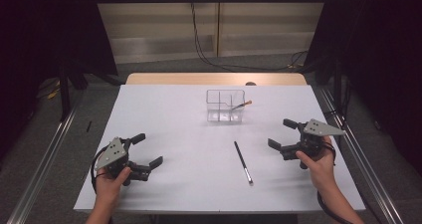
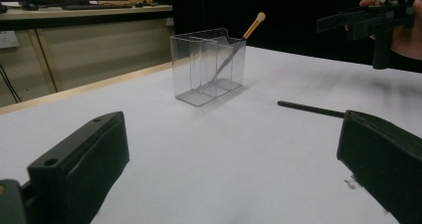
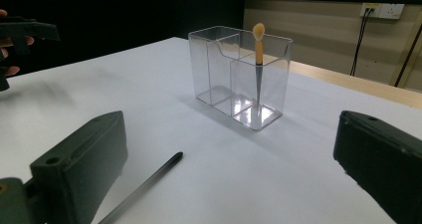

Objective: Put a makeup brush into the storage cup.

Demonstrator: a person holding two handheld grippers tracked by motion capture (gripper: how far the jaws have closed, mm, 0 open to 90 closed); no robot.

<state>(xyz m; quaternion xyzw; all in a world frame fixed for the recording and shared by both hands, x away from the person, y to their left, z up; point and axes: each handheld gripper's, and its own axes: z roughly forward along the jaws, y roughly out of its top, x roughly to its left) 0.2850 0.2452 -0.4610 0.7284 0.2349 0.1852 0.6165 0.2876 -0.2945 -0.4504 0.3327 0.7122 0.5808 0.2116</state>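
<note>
Brush (image 1: 244, 163) tip hidden behind gripper (image 2: 229, 169).

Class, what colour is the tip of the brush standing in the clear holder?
Pale orange-tan brush tip, clearest in the right gripper view.

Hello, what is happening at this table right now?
A person holds a gripper in each hand above a white table. Both the left gripper and the right gripper are open and hold nothing. One brush lies flat on the table between them, nearer the right gripper. Another brush already stands in a clear holder farther back.
</note>
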